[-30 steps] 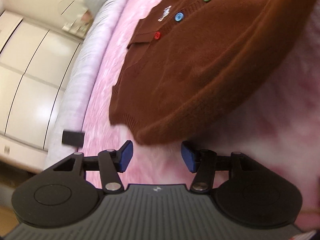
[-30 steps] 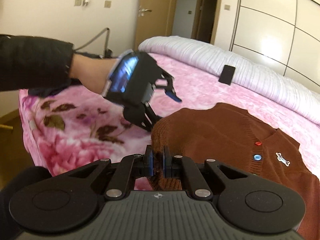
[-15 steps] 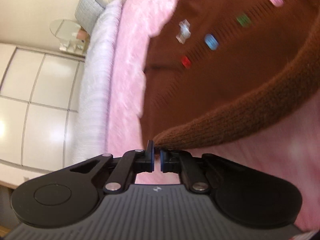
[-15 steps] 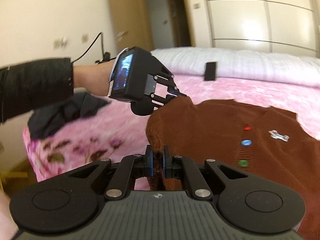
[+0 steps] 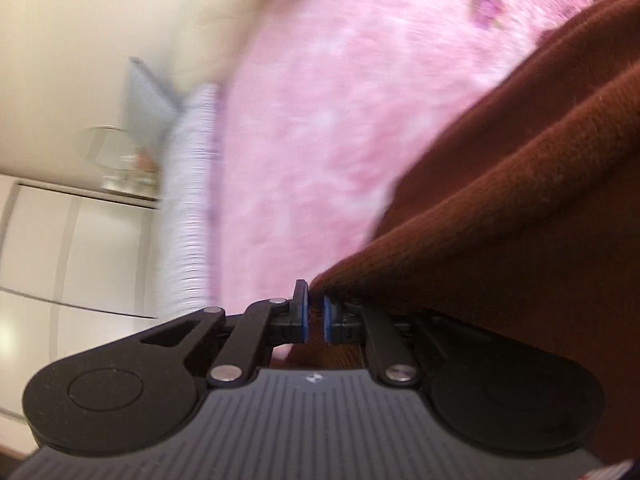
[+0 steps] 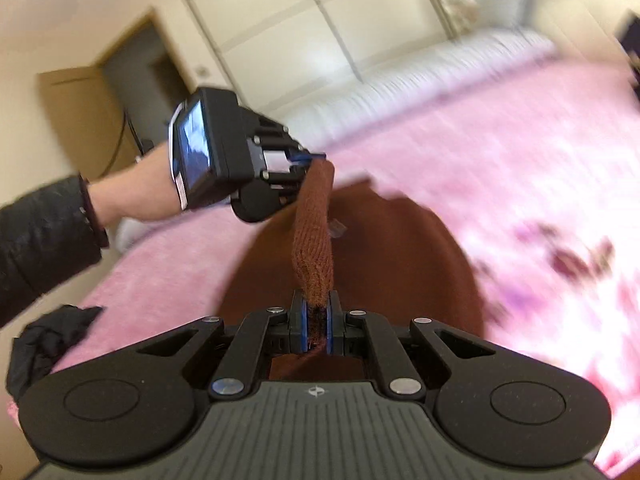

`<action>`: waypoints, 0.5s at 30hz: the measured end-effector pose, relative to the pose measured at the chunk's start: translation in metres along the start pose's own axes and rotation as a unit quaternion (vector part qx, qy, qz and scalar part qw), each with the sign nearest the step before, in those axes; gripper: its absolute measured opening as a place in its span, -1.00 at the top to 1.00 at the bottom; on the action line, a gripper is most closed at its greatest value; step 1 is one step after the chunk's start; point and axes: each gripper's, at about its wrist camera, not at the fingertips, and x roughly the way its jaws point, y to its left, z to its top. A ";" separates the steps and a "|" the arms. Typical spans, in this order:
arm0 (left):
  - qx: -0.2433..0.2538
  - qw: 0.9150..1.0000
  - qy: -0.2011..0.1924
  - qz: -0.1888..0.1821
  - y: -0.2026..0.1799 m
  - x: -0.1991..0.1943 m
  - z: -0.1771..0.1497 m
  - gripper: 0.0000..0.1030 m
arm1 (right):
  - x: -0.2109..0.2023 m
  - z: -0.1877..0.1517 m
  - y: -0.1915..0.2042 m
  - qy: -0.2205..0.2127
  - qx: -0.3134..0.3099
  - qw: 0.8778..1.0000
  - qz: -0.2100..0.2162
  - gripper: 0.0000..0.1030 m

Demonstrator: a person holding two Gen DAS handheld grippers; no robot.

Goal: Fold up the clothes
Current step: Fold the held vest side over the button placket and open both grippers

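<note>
Right tongs (image 6: 316, 328) are clamped on the ribbed hem of the brown knit cardigan (image 6: 360, 248). Left tongs (image 6: 310, 158) pinch the same hem, their jaws easing open slightly. The cardigan hangs over the pink bed blanket (image 6: 500, 140); soft, limp and stretchy, so best gripped at hem corners.

Bright, even room light; glare on the wardrobe doors (image 6: 320, 8); motion blur, perhaps heaviest toward the bowed fisheye edges.

Both wrist views look forward, close — sharing brown sweater (image 5: 520, 200) on pink bed (image 6: 500, 140).
</note>
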 end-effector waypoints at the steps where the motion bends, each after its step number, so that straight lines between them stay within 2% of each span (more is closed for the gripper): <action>1: -0.001 1.000 0.003 -0.012 -0.007 0.009 0.006 0.80 | 0.002 -0.003 -0.006 0.006 0.004 1.000 -0.006 0.86; 4: -0.062 0.998 0.004 -0.026 0.004 -0.001 -0.012 0.61 | 0.005 -0.008 -0.017 0.015 0.014 1.000 -0.008 0.86; 7: -0.124 0.992 0.008 -0.036 0.018 -0.014 -0.035 0.58 | 0.012 -0.008 -0.019 0.022 0.018 1.000 -0.003 0.86; 10: -0.183 0.982 0.013 -0.038 0.024 -0.050 -0.061 0.54 | 0.018 -0.010 -0.018 0.034 0.020 0.999 -0.001 0.84; 12: -0.220 0.975 0.013 -0.041 0.023 -0.074 -0.075 0.42 | 0.018 -0.010 -0.018 0.037 0.020 0.999 -0.009 0.80; 15: -0.270 0.961 0.001 -0.057 0.013 -0.115 -0.083 0.42 | 0.010 -0.010 -0.015 0.037 0.012 0.999 -0.032 0.55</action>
